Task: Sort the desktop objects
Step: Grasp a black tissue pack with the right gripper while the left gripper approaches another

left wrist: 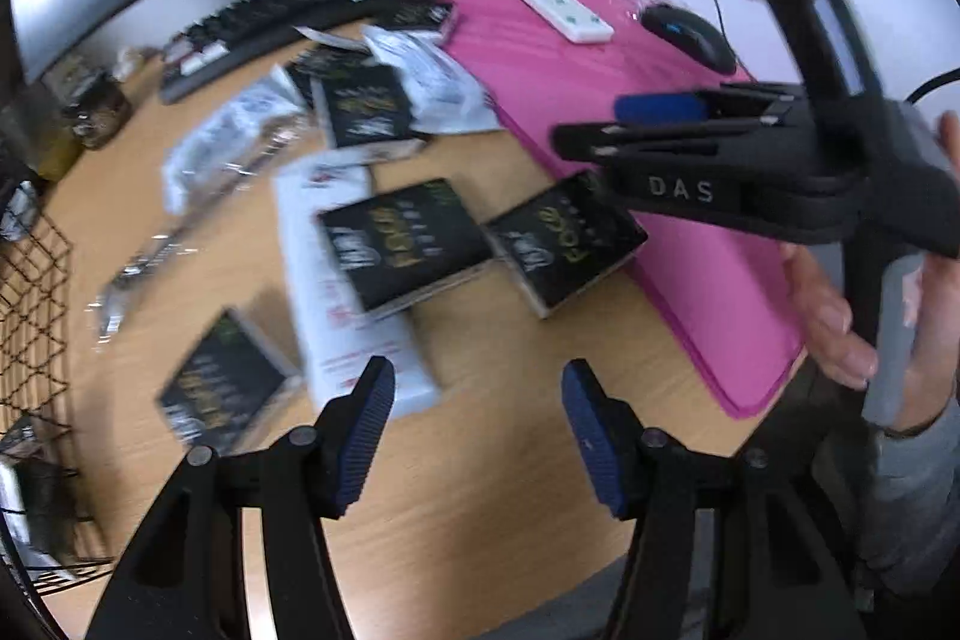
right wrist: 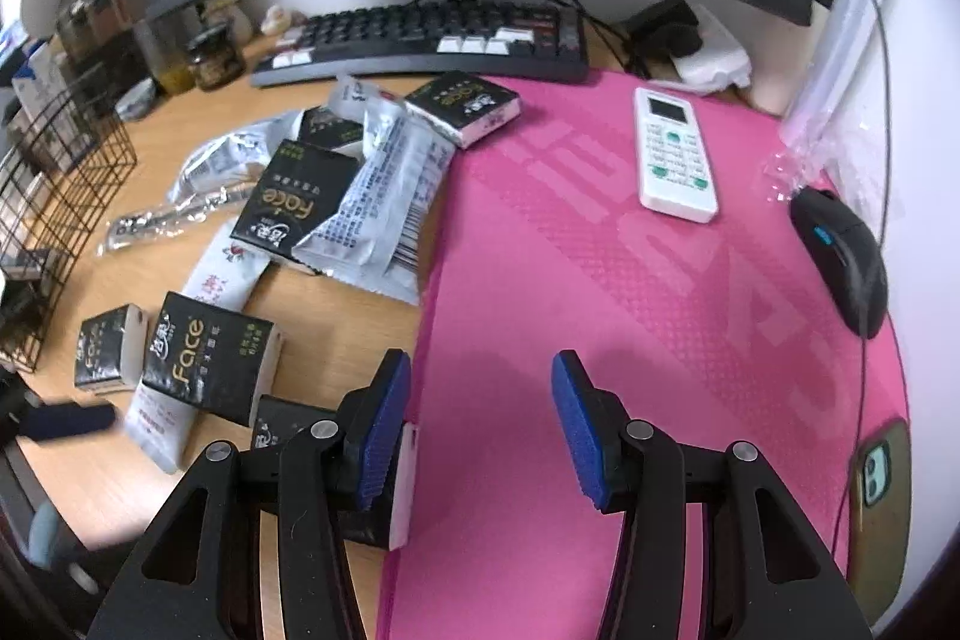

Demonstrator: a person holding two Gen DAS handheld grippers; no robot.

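Wooden table (right wrist: 336, 316) holds scattered tissue packs (right wrist: 204, 370); both claws, left claw (left wrist: 477, 436) and right claw (right wrist: 480, 430), spread and empty; next, probably pick one pack.

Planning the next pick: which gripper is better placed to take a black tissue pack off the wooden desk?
Probably the left. The left gripper is open above bare desk with black tissue packs just ahead of it. The right gripper, also open, hovers over the pink mat; only one pack sits beside its left finger.
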